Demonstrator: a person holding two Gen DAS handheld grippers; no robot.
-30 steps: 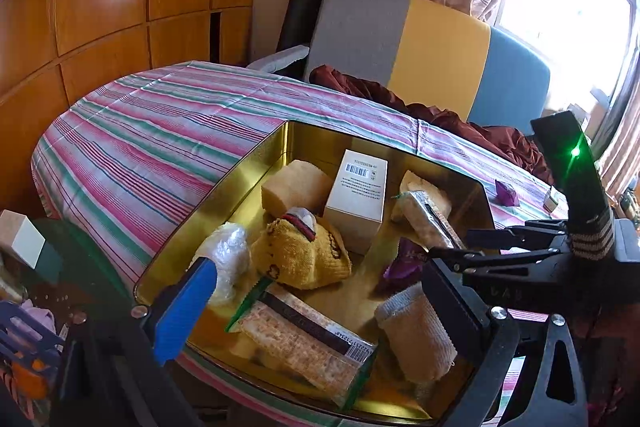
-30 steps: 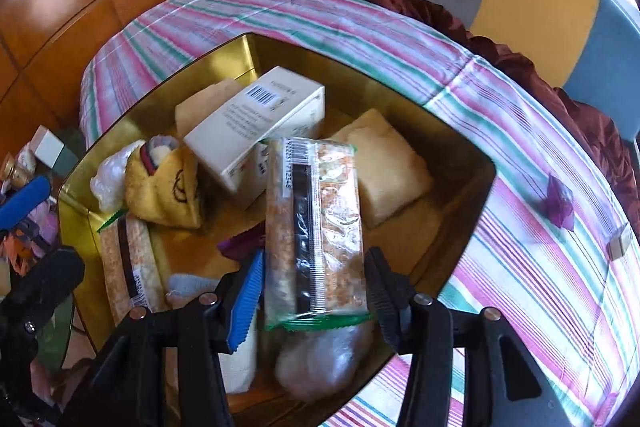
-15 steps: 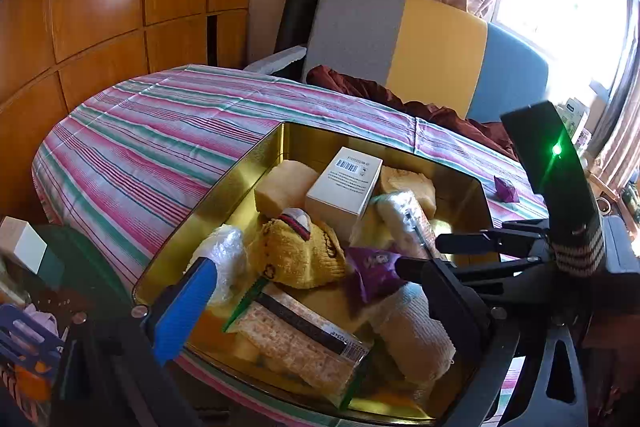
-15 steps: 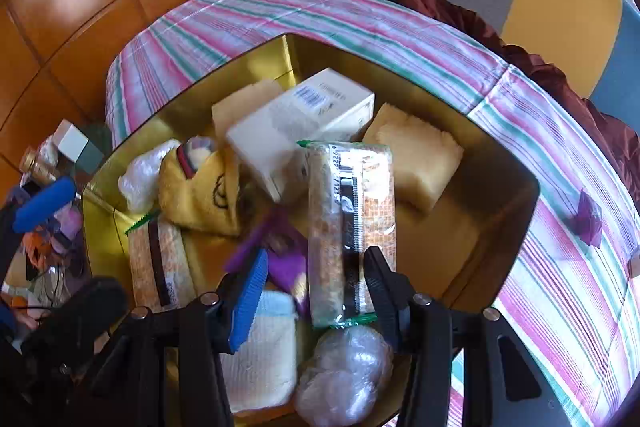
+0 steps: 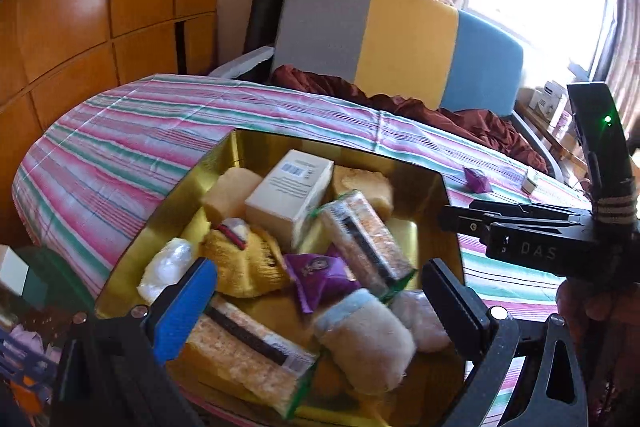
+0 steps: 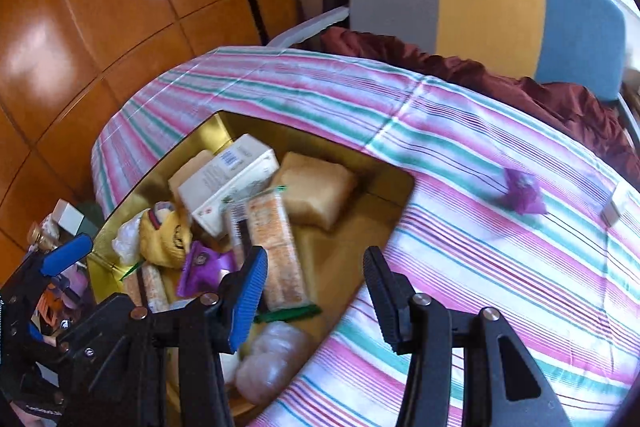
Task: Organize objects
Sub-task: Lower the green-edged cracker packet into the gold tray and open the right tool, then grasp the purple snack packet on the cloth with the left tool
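A gold tin (image 5: 192, 179) on the striped tablecloth holds several items: a white box (image 5: 288, 191), a yellow knit piece (image 5: 244, 259), a purple packet (image 5: 320, 279), a fluffy sock (image 5: 364, 335) and two cracker packs. One cracker pack (image 6: 276, 251) leans on the white box (image 6: 228, 179), just left of my right gripper (image 6: 316, 295). That gripper stands open and empty above the tin's right rim (image 6: 400, 211). My left gripper (image 5: 320, 307) hangs open over the tin's near end with nothing in it. A second purple packet (image 6: 522, 195) lies on the cloth.
A small white box (image 6: 618, 207) sits at the table's far right. A grey, yellow and blue chair (image 5: 400, 39) with a maroon cloth (image 5: 460, 115) stands behind the table. Wooden panels (image 5: 80, 7) line the left wall. Clutter (image 5: 16, 279) sits low left.
My right gripper has risen and swung right, off the cracker pack, which now rests in the tin. The left view has shifted slightly toward the tin.
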